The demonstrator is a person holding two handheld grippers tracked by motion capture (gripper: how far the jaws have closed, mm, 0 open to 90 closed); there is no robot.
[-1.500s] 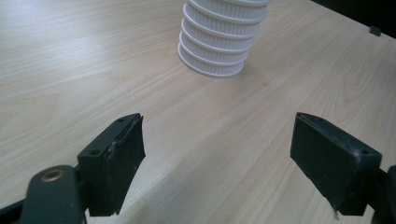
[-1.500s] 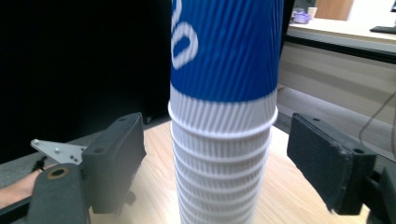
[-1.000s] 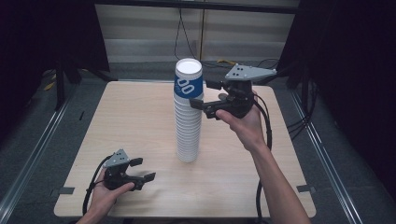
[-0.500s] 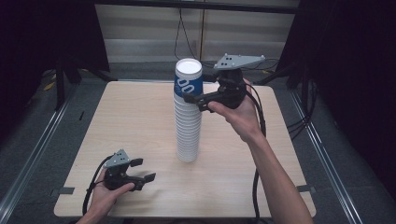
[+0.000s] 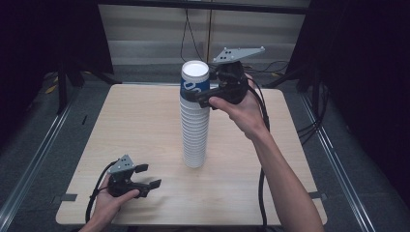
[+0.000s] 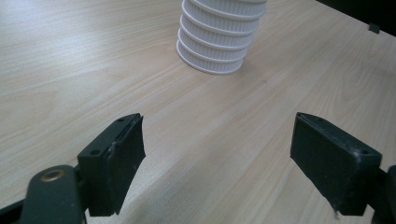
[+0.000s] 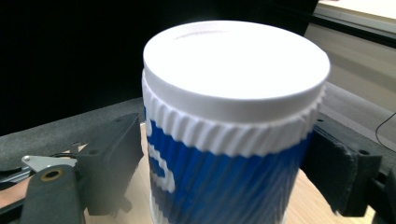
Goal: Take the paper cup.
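Right gripper (image 5: 203,99) risen to top cup (image 7: 233,140) | jaws straddling, apart

One tall stack of white ribbed paper cups (image 5: 194,125) stands on one light wooden table (image 5: 140,125); the separate cups are too many to count. One blue-and-white ribbed cup (image 5: 194,84) tops it. Two black two-jaw grippers: the right gripper (image 5: 205,99) beside the blue cup, the left gripper (image 5: 147,178) well apart.
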